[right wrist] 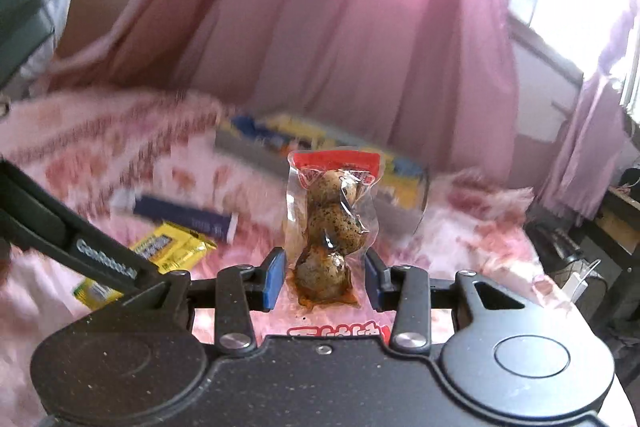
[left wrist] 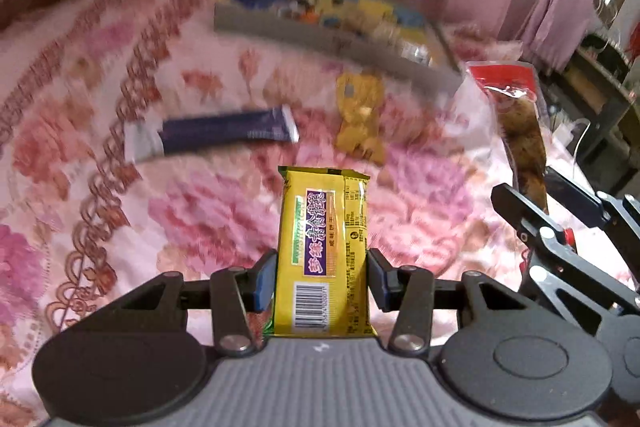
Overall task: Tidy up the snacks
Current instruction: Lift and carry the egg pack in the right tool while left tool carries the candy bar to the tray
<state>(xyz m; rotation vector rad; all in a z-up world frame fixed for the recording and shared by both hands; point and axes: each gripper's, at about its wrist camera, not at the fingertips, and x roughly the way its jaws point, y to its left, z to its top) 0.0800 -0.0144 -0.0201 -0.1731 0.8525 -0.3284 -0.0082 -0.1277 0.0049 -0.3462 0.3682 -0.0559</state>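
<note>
Both tongs loaded rn. Left gripper [left wrist: 322,281] clamps the yellow snack pack [left wrist: 325,251], right gripper [right wrist: 325,281] pinches the quail egg pouch [right wrist: 331,223], both w/ long axis pointing straight fwd. Grey tray [left wrist: 320,35] sits ahead across the floral blanket [left wrist: 120,147], approx equally far from each, so either could go first imo.
</note>
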